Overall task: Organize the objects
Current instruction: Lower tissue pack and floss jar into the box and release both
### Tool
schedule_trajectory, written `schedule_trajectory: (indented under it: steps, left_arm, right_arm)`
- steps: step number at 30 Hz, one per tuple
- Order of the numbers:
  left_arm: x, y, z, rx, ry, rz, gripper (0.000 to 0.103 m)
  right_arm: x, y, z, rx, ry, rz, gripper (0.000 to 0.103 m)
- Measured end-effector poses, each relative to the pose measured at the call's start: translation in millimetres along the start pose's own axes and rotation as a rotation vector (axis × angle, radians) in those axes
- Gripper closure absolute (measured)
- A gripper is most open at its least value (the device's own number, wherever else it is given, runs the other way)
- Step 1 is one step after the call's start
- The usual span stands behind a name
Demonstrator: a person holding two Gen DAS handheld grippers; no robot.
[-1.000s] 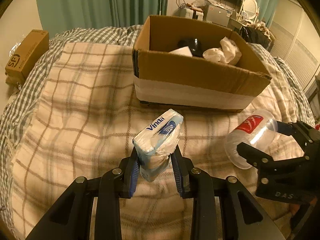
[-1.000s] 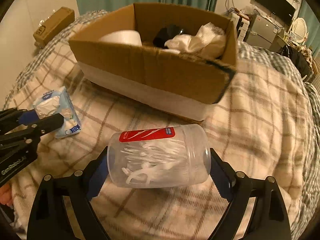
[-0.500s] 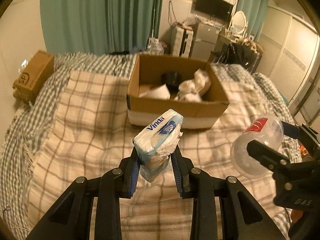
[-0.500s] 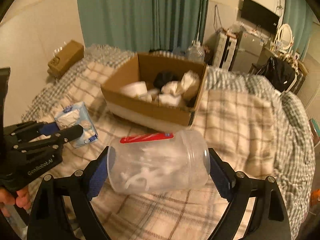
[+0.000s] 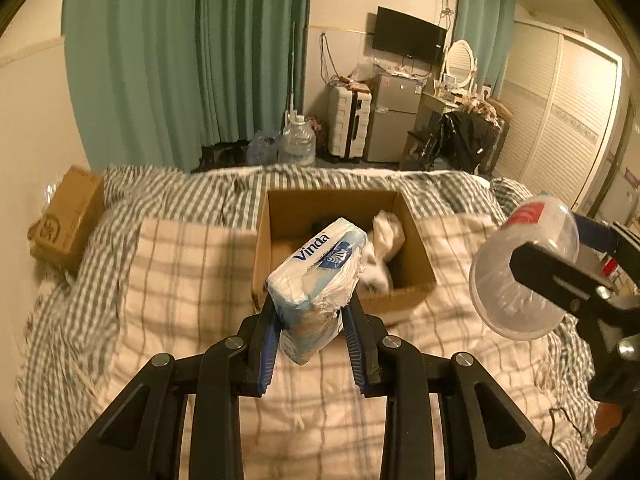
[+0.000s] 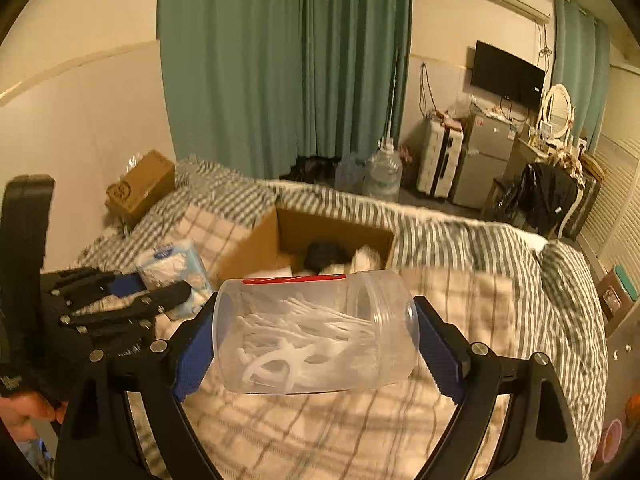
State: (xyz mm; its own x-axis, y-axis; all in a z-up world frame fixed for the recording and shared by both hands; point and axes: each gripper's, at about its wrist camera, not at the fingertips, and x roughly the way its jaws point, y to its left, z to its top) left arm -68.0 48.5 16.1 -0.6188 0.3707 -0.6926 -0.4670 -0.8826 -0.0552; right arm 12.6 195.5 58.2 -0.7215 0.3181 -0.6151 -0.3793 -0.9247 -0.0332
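My left gripper [image 5: 310,312] is shut on a blue-and-white Vinda tissue pack [image 5: 316,280] and holds it high above the bed, in front of the open cardboard box [image 5: 340,304]. My right gripper [image 6: 316,336] is shut on a clear plastic jar of white floss picks [image 6: 316,336] with a red label, held sideways above the blanket. The jar also shows at the right of the left wrist view [image 5: 524,268]. The tissue pack shows at the left of the right wrist view [image 6: 176,276]. The box [image 6: 248,256] holds a black object and crumpled white items.
The box sits on a plaid blanket [image 5: 180,272] over a striped bed. A small closed brown carton [image 5: 68,220] lies at the bed's left edge by the wall. Water jugs, a suitcase, a fridge and a vanity stand beyond the bed.
Both grippers have risen and pulled back from the box with their objects still held. The box looks smaller and farther, and more of the room shows.
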Motion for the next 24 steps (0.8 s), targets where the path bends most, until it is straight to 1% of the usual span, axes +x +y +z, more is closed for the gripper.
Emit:
schedule_trajectory:
  steps: [4,6,9,12,17,20,24]
  left_arm:
    - [12,3,28,0.003,-0.018,-0.008,0.072]
    - [23,4,41,0.009,-0.024,-0.007,0.072]
    - [46,5,54,0.02,-0.017,-0.007,0.072]
    - [73,10,60,0.012,0.005,-0.022,0.072]
    - [117,15,63,0.018,0.058,-0.006,0.072]
    - [139,19,60,0.007,0.087,-0.005,0.072]
    - [162,21,56,-0.003,0.116,-0.007,0.072]
  right_arm:
    - [12,-6,26,0.028,-0.031,0.043,0.014]
    - [21,-8,39,0.031,-0.041,0.048,0.014]
    - [38,-14,54,0.04,-0.049,0.057,0.014]
    - [59,-21,63,0.058,-0.043,0.07,0.014]
    - [100,-26,67,0.066,-0.01,0.081,0.014]
    - [124,-31,61,0.078,0.023,0.093,0.014]
    - [156,-38,51,0.087,0.065,0.088,0.014]
